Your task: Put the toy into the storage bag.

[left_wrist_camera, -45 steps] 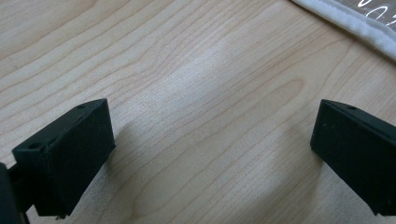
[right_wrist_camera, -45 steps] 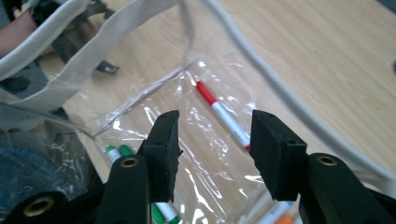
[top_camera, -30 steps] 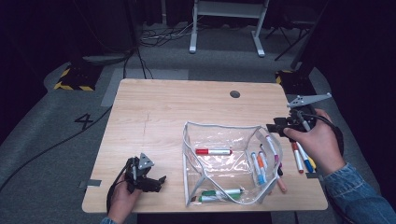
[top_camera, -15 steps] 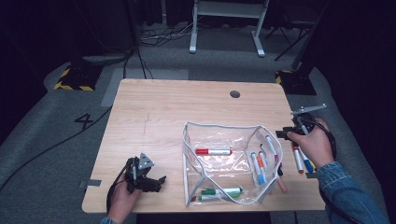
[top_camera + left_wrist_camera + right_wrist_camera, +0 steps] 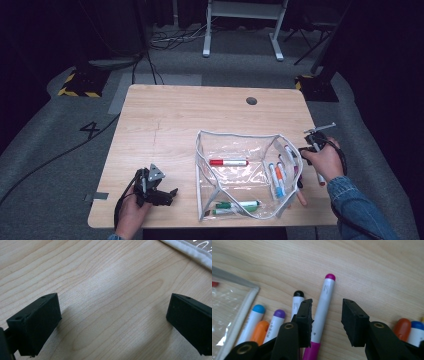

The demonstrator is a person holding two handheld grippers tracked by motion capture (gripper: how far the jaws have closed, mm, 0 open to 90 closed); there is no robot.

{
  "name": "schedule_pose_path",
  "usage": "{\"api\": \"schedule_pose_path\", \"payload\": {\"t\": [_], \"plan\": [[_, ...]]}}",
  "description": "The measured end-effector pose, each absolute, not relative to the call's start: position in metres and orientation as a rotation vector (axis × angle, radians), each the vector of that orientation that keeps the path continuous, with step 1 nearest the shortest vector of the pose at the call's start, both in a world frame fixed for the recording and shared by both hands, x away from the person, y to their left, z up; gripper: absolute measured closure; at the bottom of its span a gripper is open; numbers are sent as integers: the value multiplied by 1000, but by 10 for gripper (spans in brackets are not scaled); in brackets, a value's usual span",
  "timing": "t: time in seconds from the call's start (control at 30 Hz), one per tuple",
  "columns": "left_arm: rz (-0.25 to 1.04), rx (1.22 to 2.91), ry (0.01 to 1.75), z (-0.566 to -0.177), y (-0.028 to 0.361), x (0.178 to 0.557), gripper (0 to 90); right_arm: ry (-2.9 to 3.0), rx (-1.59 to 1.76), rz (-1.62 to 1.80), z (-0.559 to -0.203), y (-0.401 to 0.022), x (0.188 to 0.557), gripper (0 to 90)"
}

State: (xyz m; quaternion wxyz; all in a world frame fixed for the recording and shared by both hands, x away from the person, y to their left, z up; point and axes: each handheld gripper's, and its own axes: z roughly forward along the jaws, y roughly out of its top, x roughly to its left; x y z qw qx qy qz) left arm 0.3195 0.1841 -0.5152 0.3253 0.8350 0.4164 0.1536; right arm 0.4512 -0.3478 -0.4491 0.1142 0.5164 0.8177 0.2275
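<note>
Straddling a magenta-capped marker point(image 5: 322, 312), the right claw point(image 5: 325, 320) stood with its jaws apart and had just been closing in; the marker lay between them, close against the left-hand jaw and clear of the right-hand one, so nothing was yet pinched. That marker lay flat on the worktop point(image 5: 374, 272), its capped end pointing away beyond the jaw tips. Just to the left of the claw, in the right gripper view, lay a black-capped marker point(image 5: 297, 301), then a purple-capped marker point(image 5: 277, 321), an orange marker point(image 5: 259, 331) and a blue-capped marker point(image 5: 253, 317), the last beside the grey edge of a clear pouch point(image 5: 239, 312). To the right of the claw sat two more capped ends, one orange-red point(image 5: 403, 327) and one blue point(image 5: 415, 331).

From the high view the right claw point(image 5: 311, 146) was down at the pouch's point(image 5: 235, 172) right side, near the worktop's far right edge (the hand covered most of the loose markers there). A red marker point(image 5: 228, 162) and a green marker point(image 5: 239, 204) lay inside the pouch.

The left claw point(image 5: 113, 322) rested low over bare wood, its jaws wide apart with nothing between them; the pouch's hem point(image 5: 190, 252) crossed ahead of it and to its right
</note>
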Motion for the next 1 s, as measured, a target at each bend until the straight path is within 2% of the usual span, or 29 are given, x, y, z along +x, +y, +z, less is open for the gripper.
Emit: {"api": "schedule_pose_path", "payload": {"t": [0.27,0.43,0.77,1.0], "plan": [[404,2191,1094,-515,184,320,0,2431,1572,619,-472,-345,453,631],[404,2192,1094,-515,184,320,0,2413,1586,527,-473,-341,454,761],[403,2192,1094,-515,184,320,0,2387,1625,515,-472,-340,453,768],[403,2192,1094,-515,184,320,0,2372,1614,578,-451,-343,450,769]]}}
